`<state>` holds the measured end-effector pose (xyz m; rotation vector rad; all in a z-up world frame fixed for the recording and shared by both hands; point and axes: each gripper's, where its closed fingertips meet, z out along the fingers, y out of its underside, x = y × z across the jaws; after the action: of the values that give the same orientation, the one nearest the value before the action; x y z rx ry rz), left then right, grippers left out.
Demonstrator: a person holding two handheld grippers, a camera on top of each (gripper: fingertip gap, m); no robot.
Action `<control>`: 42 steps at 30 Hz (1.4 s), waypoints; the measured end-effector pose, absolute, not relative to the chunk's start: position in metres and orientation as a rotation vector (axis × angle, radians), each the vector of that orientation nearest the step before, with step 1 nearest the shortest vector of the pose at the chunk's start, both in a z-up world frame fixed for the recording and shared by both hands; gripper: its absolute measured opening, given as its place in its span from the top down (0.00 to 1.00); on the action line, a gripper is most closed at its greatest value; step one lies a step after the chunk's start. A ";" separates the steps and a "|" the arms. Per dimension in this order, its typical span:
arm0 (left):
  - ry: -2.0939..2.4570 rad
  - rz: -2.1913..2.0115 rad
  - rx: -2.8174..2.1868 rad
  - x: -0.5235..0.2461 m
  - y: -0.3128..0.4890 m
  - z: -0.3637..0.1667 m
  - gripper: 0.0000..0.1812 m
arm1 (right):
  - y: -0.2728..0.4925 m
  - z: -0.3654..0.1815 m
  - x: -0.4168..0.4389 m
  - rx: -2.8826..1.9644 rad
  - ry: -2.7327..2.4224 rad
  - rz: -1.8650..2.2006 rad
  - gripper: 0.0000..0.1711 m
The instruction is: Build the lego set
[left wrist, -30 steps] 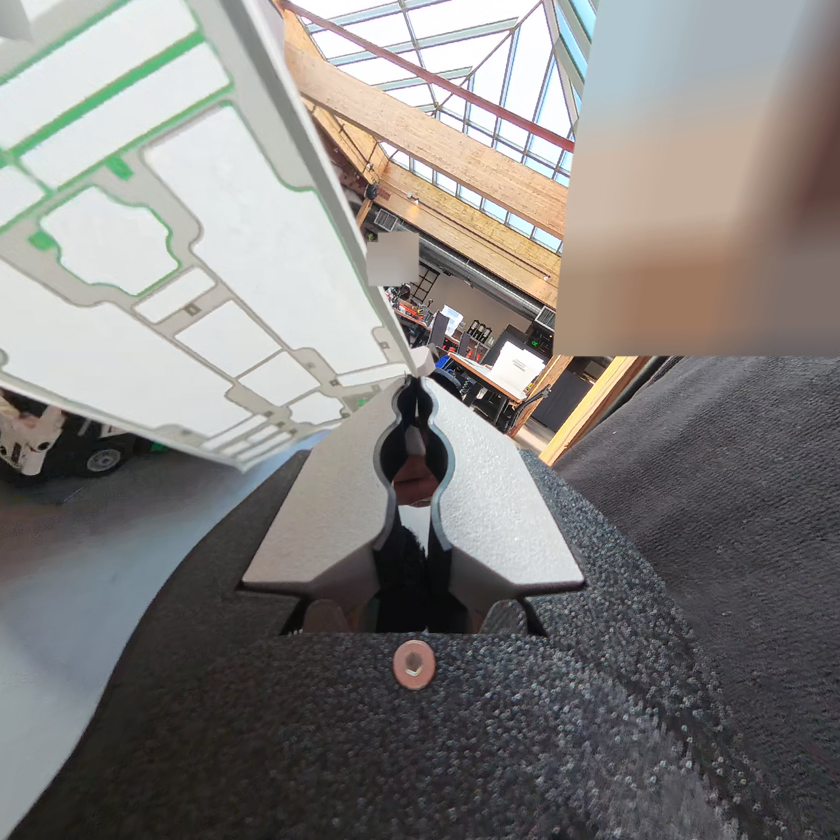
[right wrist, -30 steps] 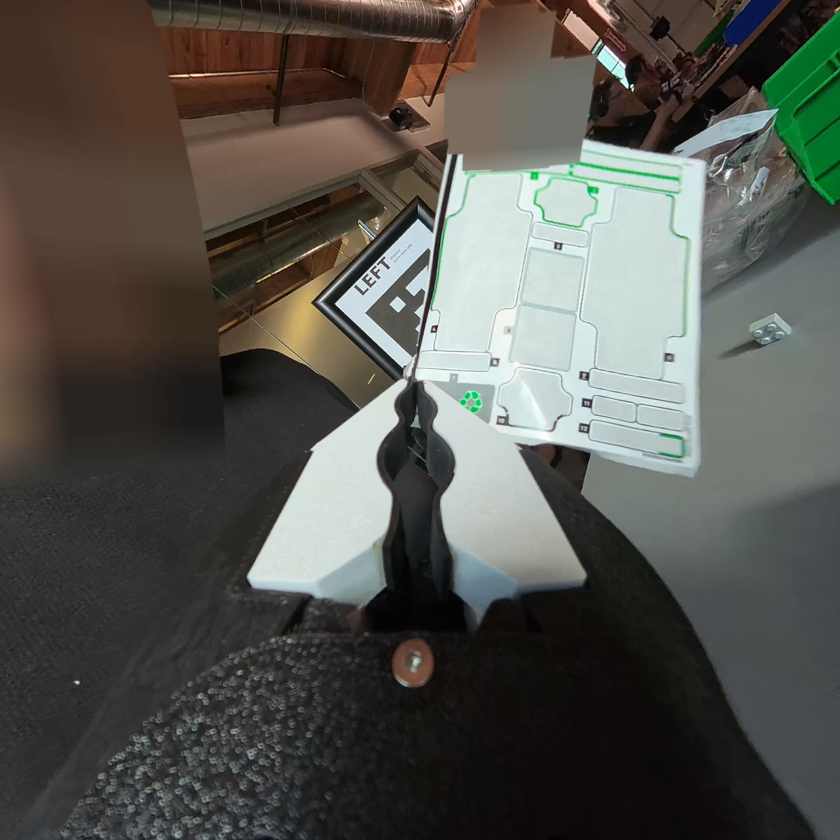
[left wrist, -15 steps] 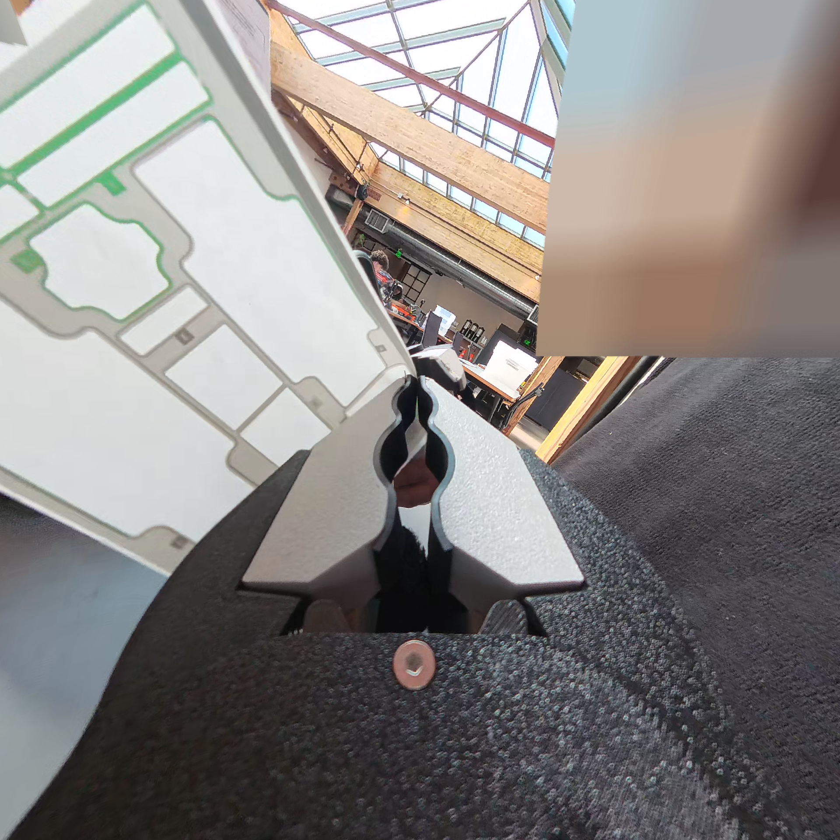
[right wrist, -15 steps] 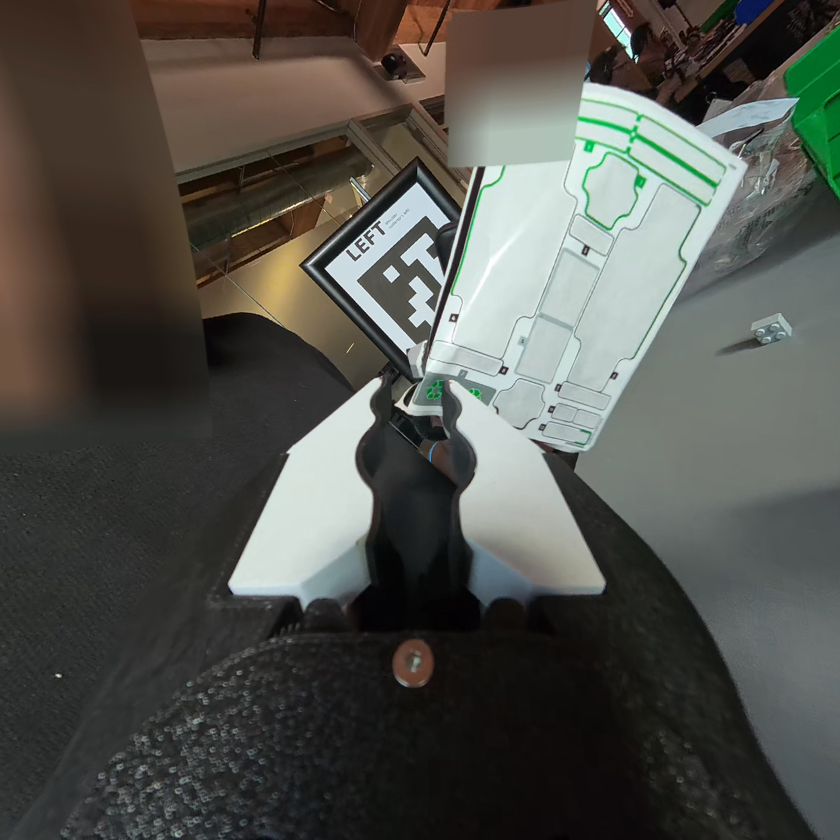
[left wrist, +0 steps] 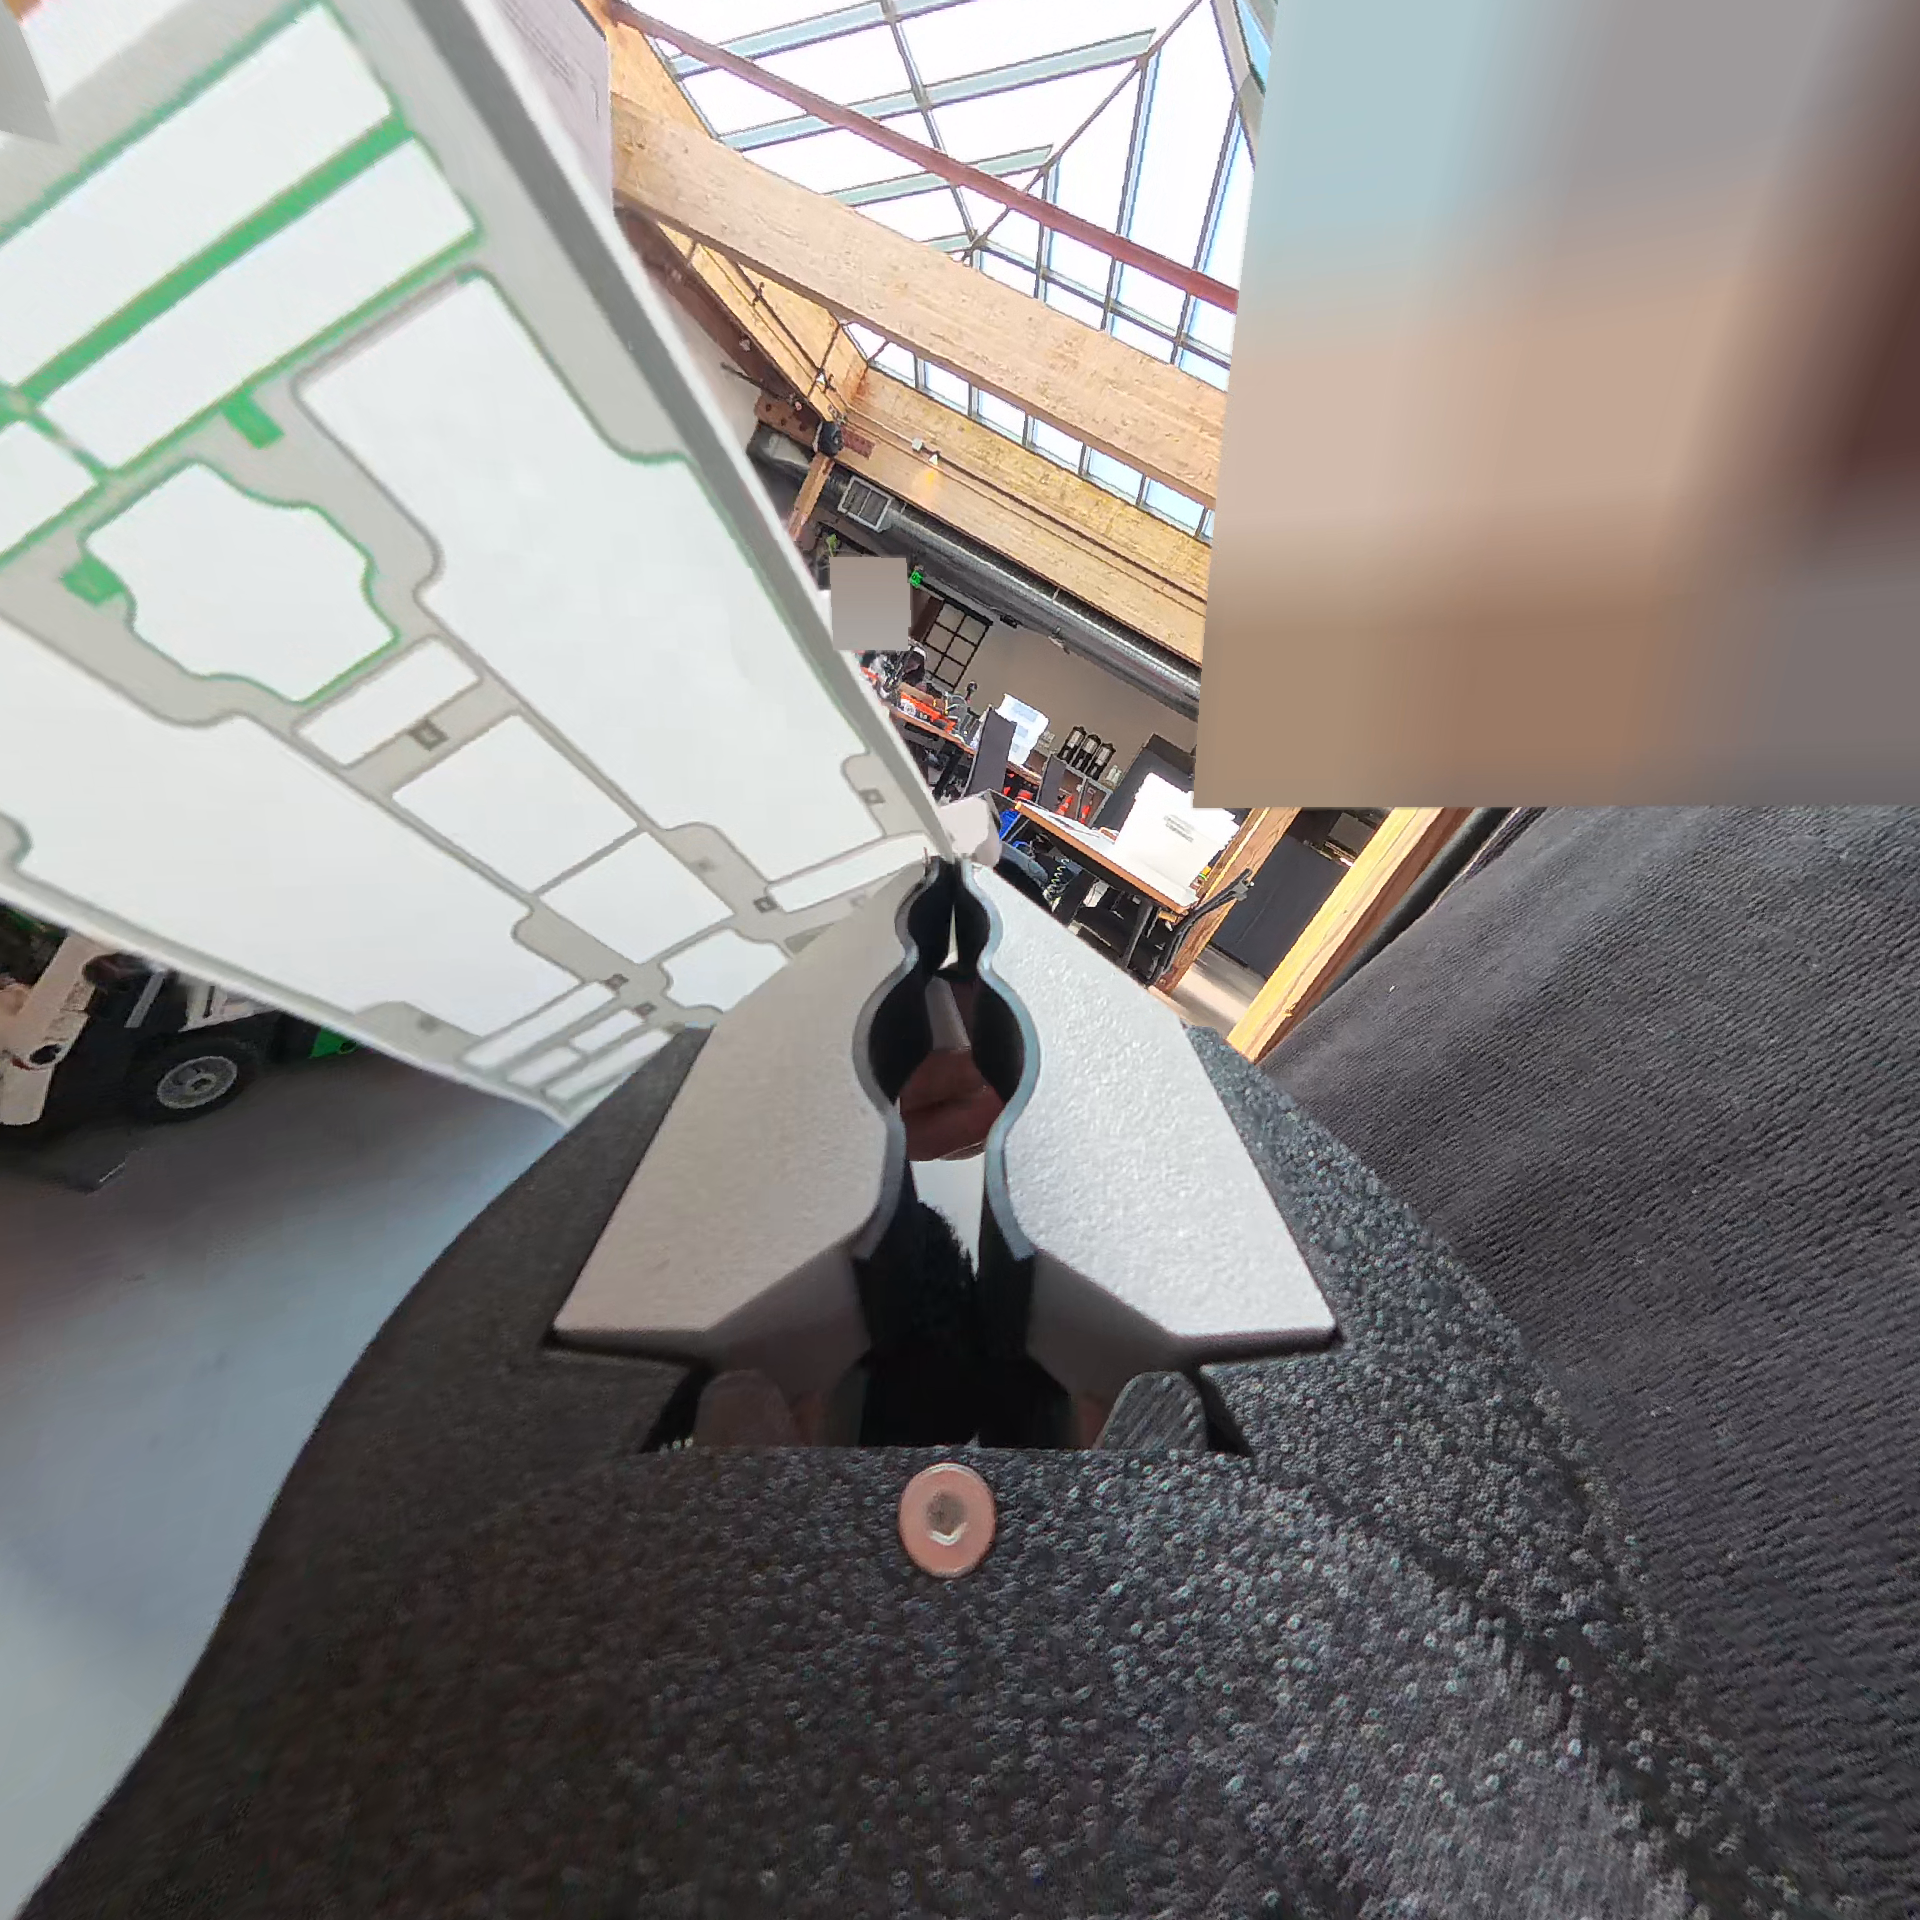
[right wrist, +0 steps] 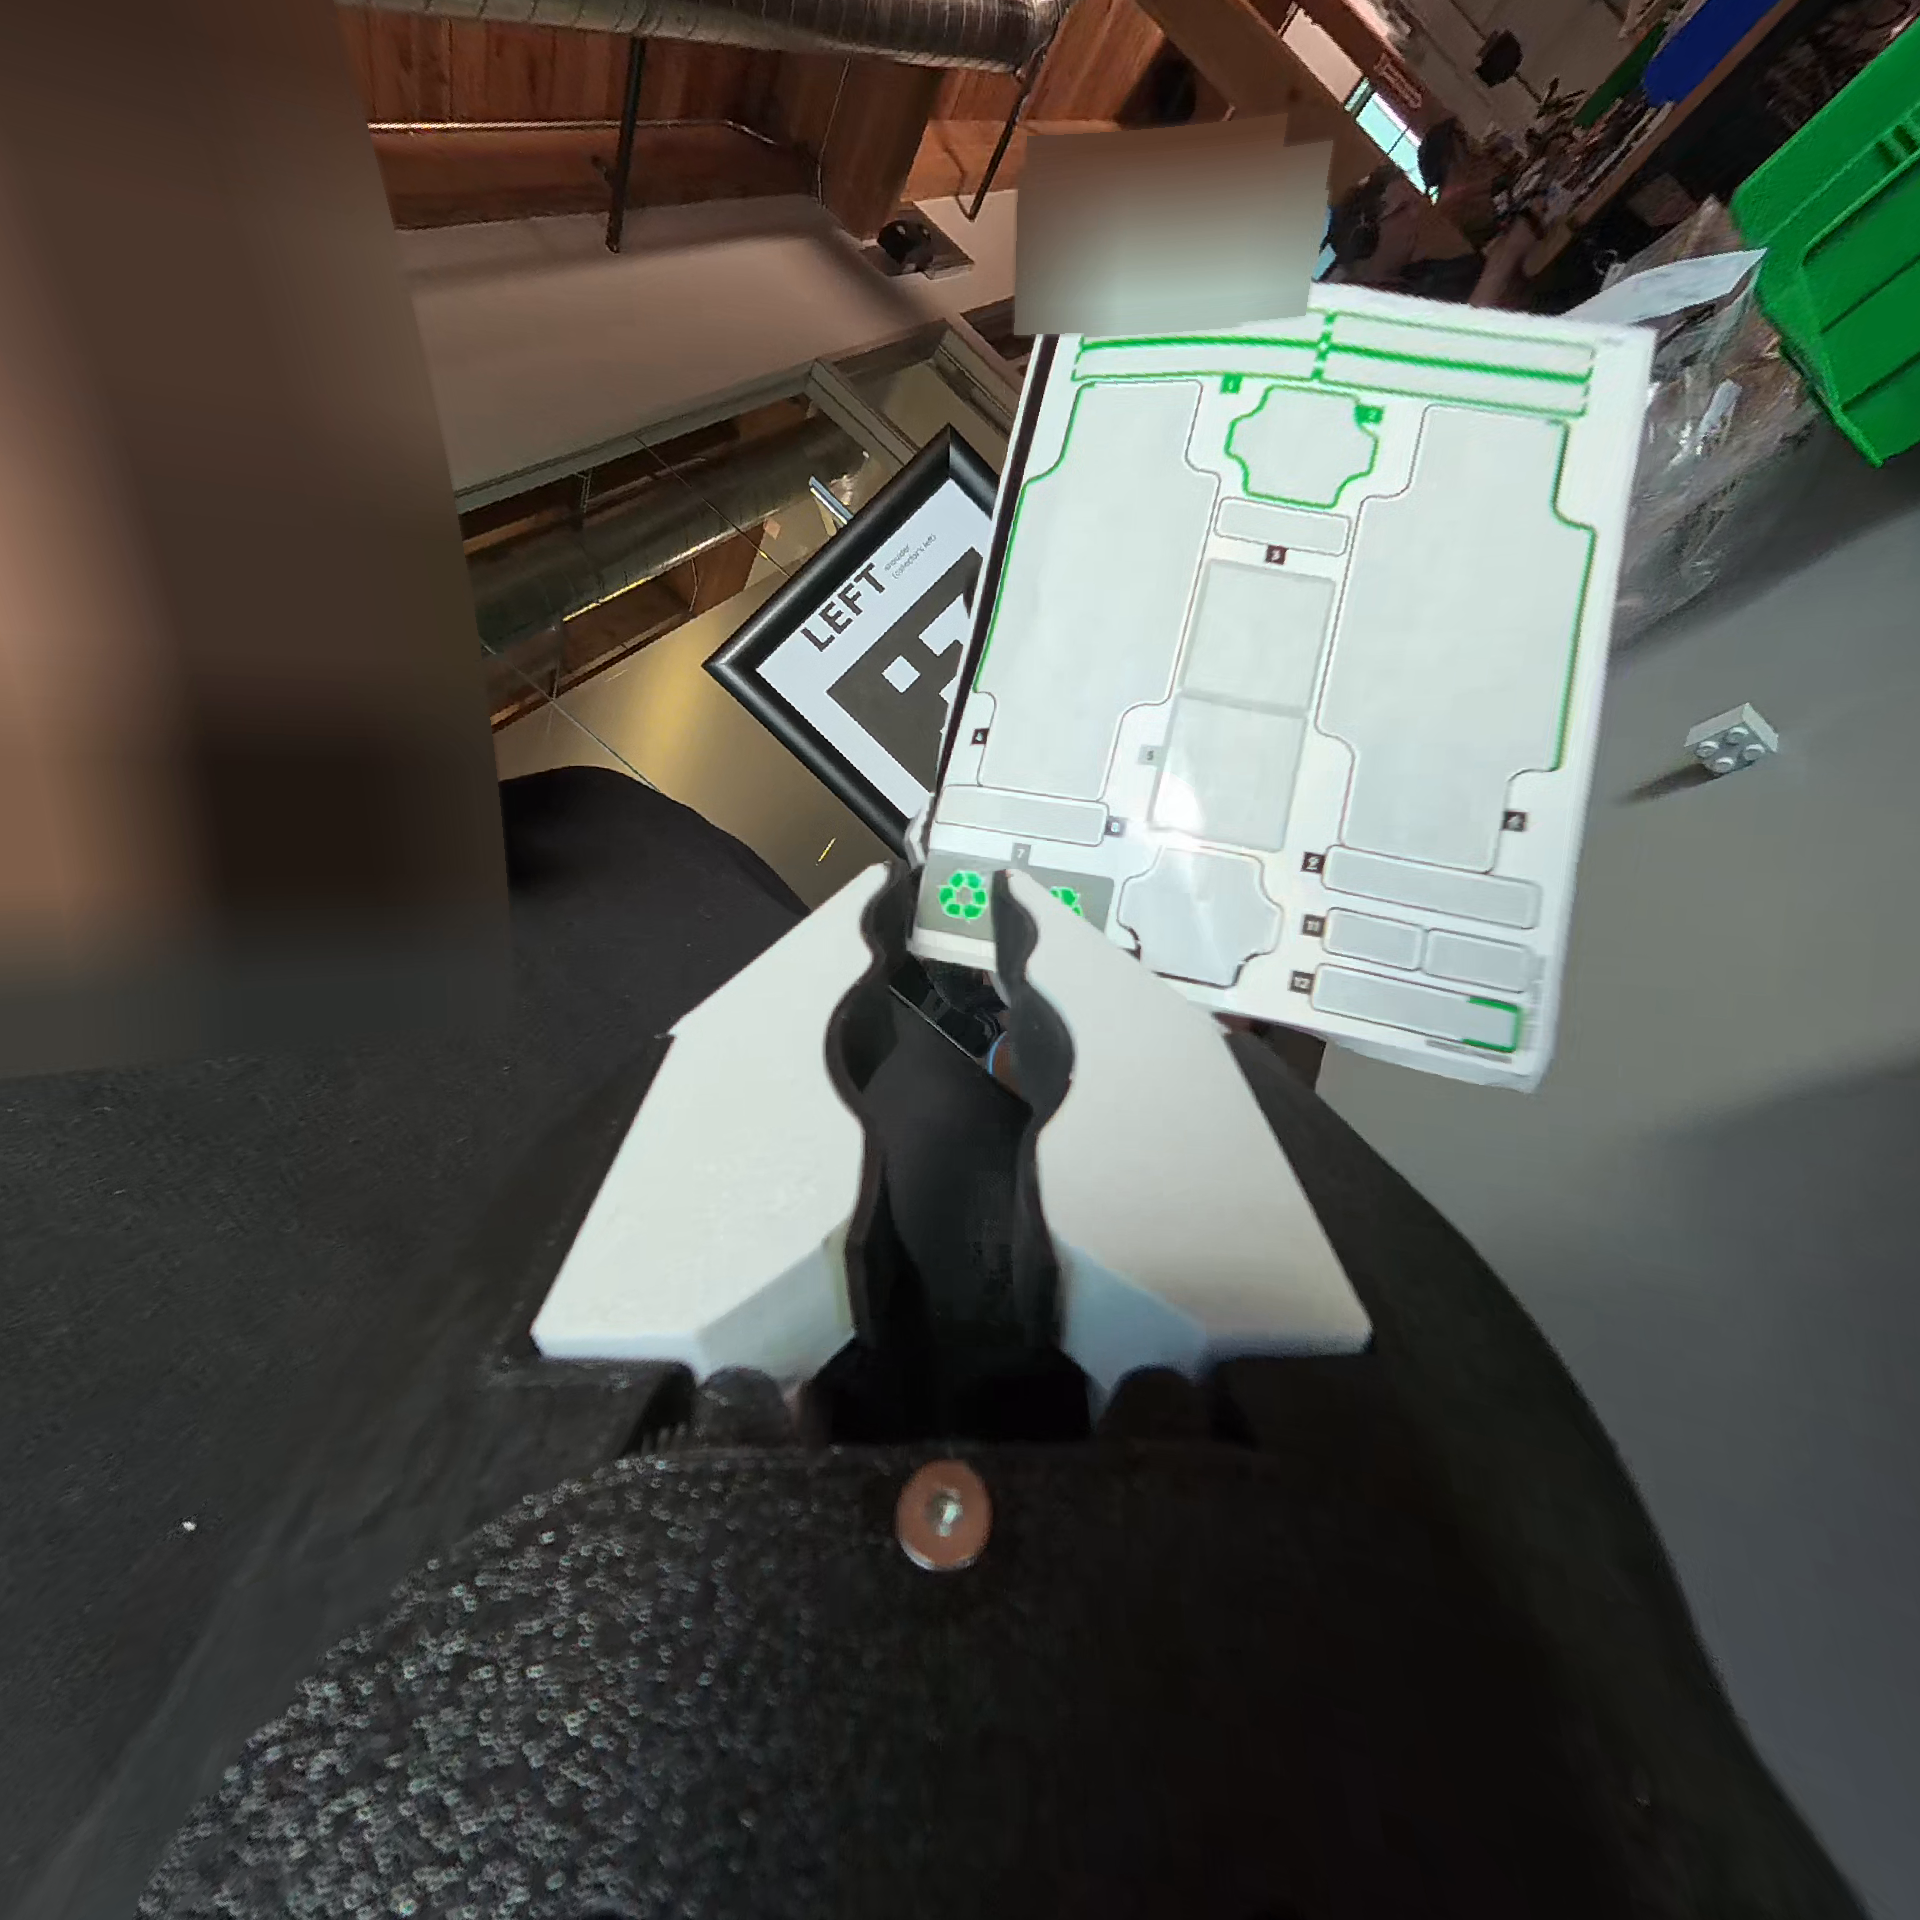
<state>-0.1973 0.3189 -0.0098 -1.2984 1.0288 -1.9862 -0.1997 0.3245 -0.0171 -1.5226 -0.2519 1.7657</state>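
**Sticker sheet held up by one corner between two grippers**

Up in the air above the grey table, the white sticker sheet with green outlines is raised, and the left gripper has it pinched by a corner, its fingertips clenched together on the sheet's lower edge. From the left wrist view the sheet fans out up and to the left, tilted steeply, filling that side of the frame against the wooden beams and skylight.

Over on the right wrist view, the right gripper sits at the sheet's bottom-left corner, by the green recycling marks. Its fingers stand slightly apart, a narrow gap between the tips, the near fingertip lying across the face of the sheet; whether it actually grips the sheet cannot be told. Behind the sheet a black-framed marker card on the other gripper peeks out.

Down on the table, a small grey lego brick lies alone, well apart from the sheet. Clear plastic bags and a green bin sit at the far right.
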 end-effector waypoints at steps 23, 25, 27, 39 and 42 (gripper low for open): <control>1.059 -1.975 -1.332 -0.194 0.315 -0.022 1.00 | 0.317 -0.024 -0.204 -1.527 -0.225 1.764 0.99; 1.055 -1.982 -1.327 -0.194 0.315 -0.021 1.00 | 0.317 -0.023 -0.204 -1.513 -0.219 1.785 1.00; 1.055 -1.991 -1.318 -0.194 0.314 -0.020 1.00 | 0.316 -0.022 -0.204 -1.496 -0.217 1.810 1.00; 1.077 -2.063 -1.250 -0.201 0.307 -0.014 1.00 | 0.312 -0.017 -0.206 -1.452 -0.227 1.883 1.00; 1.096 -2.055 -1.241 -0.201 0.304 -0.013 1.00 | 0.312 -0.017 -0.204 -1.446 -0.217 1.889 1.00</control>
<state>-0.2013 0.3038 -0.0134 -1.2412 1.0956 -2.0555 -0.2038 0.3117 -0.0173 -1.4463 -0.2167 1.8895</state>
